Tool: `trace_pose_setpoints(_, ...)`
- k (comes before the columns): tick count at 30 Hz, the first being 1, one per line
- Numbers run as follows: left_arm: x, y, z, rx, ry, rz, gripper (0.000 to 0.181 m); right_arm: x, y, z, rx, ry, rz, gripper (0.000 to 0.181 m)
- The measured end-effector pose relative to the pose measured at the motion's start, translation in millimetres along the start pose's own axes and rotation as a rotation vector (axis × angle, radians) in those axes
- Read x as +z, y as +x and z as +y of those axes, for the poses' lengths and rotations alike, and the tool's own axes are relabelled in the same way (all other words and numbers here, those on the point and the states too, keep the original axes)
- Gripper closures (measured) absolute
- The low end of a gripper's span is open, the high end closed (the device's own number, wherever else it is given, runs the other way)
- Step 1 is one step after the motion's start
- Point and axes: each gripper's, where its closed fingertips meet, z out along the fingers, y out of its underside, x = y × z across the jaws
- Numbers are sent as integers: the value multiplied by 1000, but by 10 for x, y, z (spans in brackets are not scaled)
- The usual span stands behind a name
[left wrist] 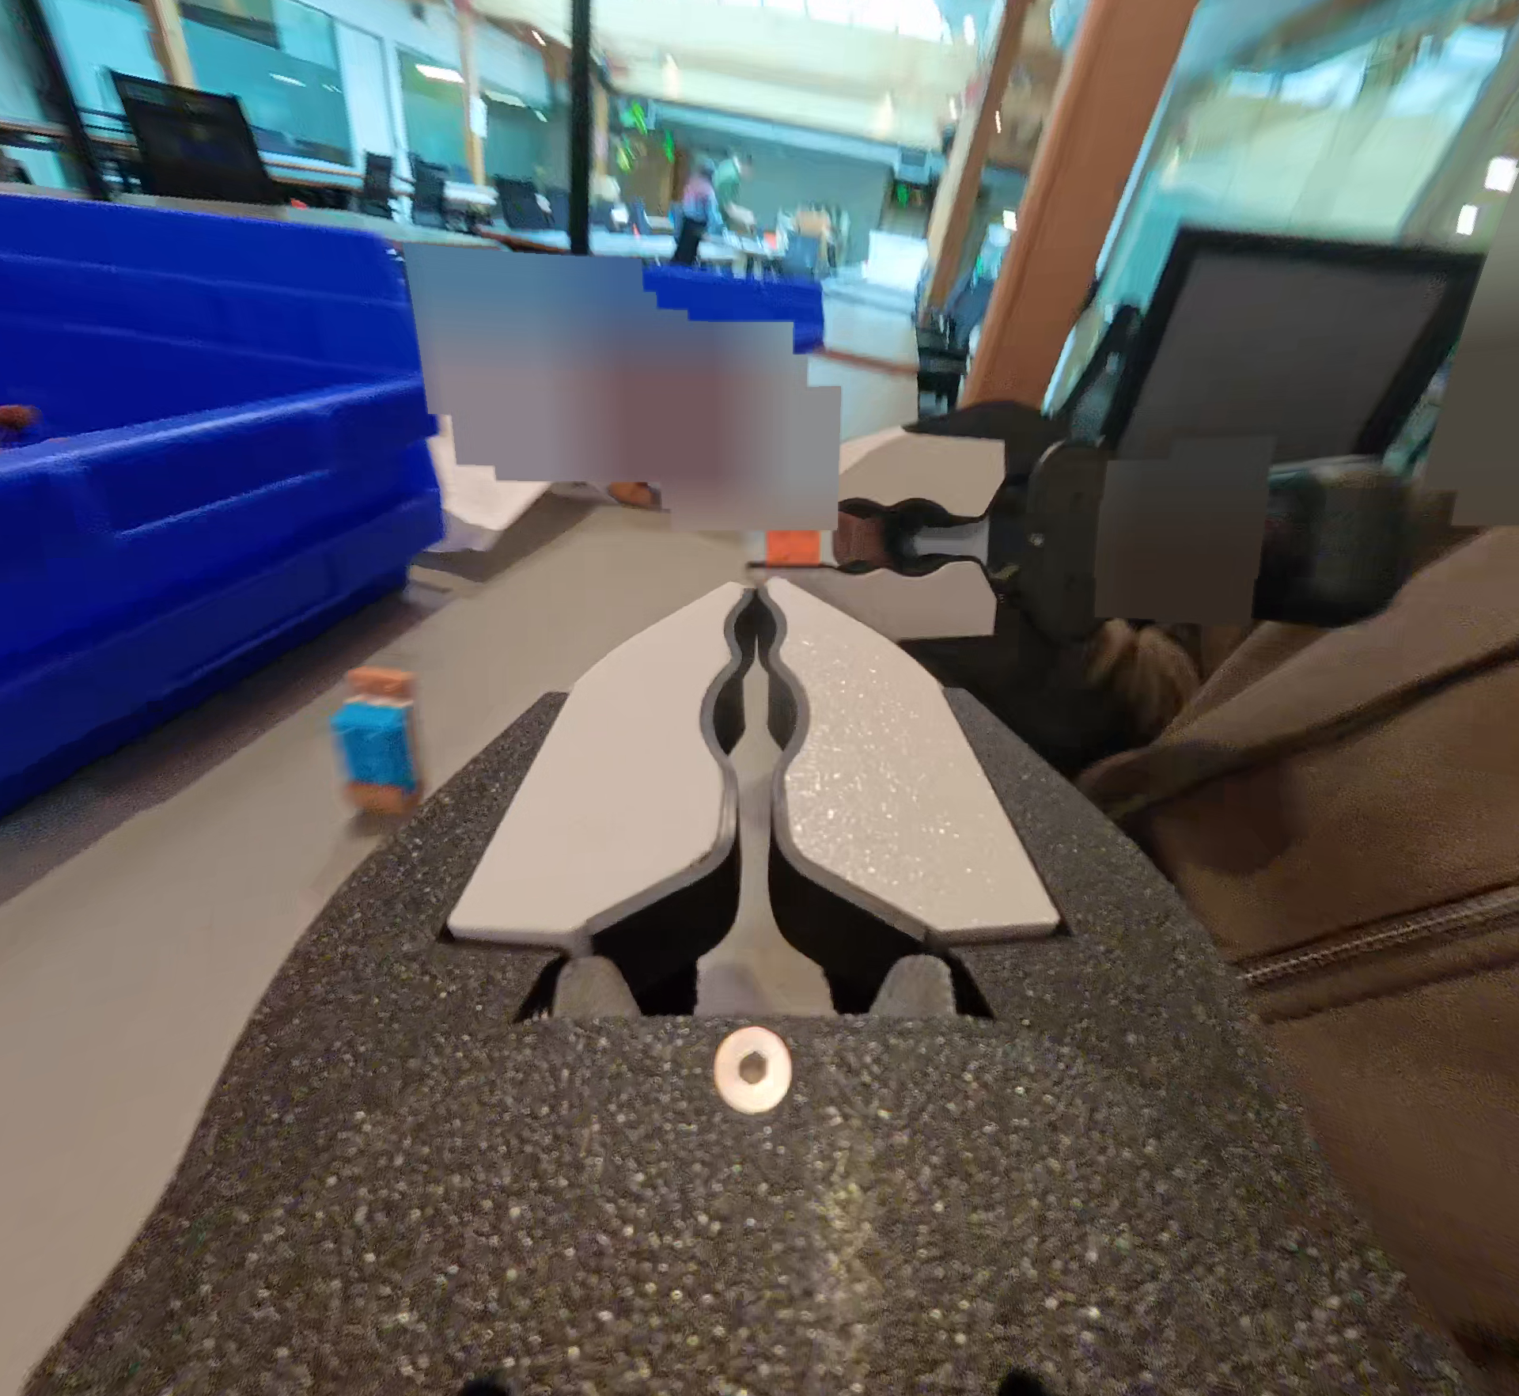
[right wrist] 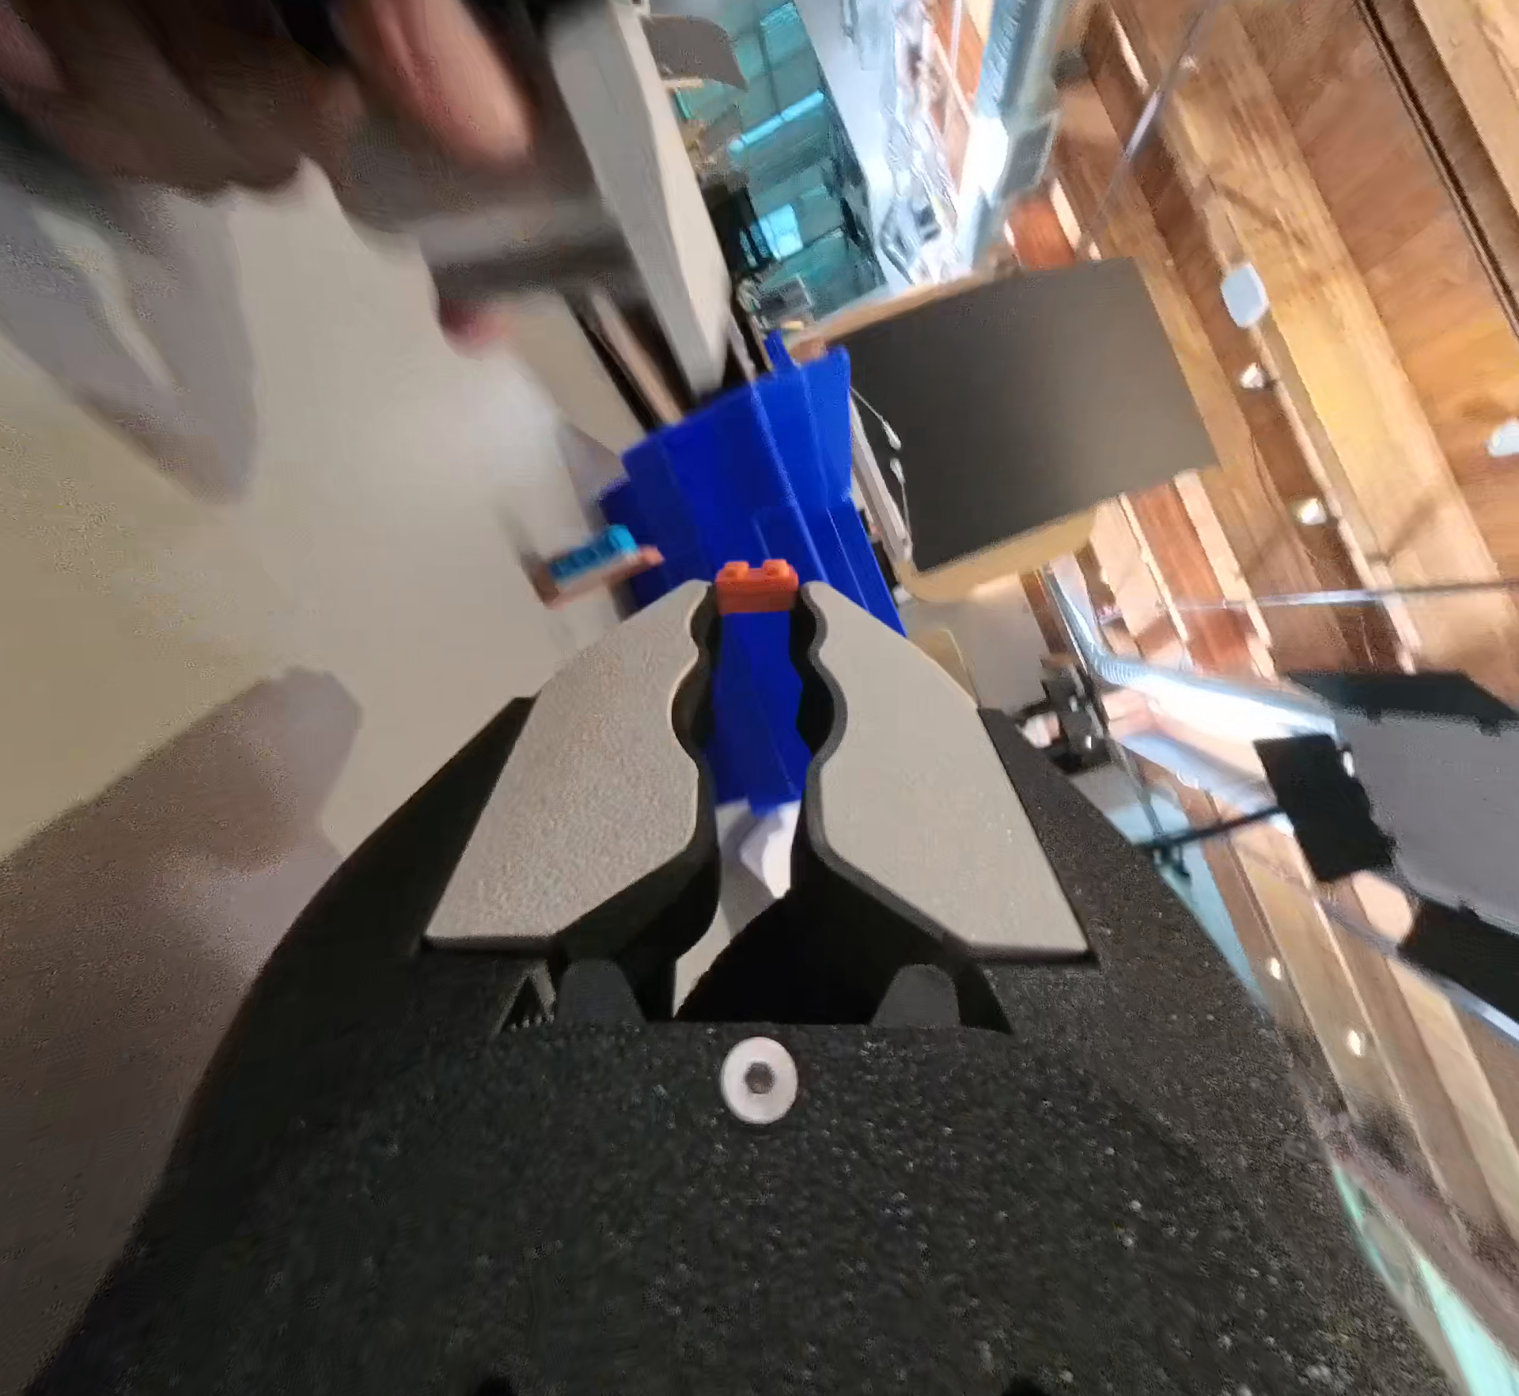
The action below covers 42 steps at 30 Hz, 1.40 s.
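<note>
My left gripper (left wrist: 756, 590) is shut with nothing between its grey fingers, held above the grey table (left wrist: 205, 904). Just beyond its tips, my right gripper (left wrist: 847, 542) comes in from the right, holding a small orange brick (left wrist: 793, 547). In the right wrist view, which is rolled sideways, my right gripper (right wrist: 756, 602) is shut on the orange brick (right wrist: 756, 585) at its fingertips. A small stack of blue and brown bricks (left wrist: 374, 740) stands on the table to the left of my left gripper. It also shows in the right wrist view (right wrist: 592, 563).
Large blue bins (left wrist: 205, 452) stand at the left on the table; one shows in the right wrist view (right wrist: 764, 468). A dark monitor (left wrist: 1282, 345) is at the right. A brown sleeve (left wrist: 1315, 822) fills the right side. A blurred hand (right wrist: 427, 74) is at top left.
</note>
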Motion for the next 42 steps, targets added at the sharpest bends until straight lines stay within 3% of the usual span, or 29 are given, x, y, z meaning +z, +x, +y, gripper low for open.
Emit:
trace_pose_setpoints(2,-252,-201,-109,-10,62,-54,181,-46,113,279,62,-52,-12,164)
trace_pose_setpoints(4,-321,-253,-158,3,69,-80,181,-94,164,391,51,-71,-4,165)
trace_pose_setpoints(6,-197,-153,-88,-9,28,-27,180,-80,95,380,43,-73,-34,165)
trace_pose_setpoints(11,302,24,323,12,-192,-34,148,5,-92,159,6,-38,-82,165)
trace_pose_setpoints(27,406,92,321,29,-182,-34,165,50,-278,-23,-82,-8,-116,164)
trace_pose_setpoints(42,358,184,294,-27,-174,69,166,-24,-265,-116,19,82,-193,164)
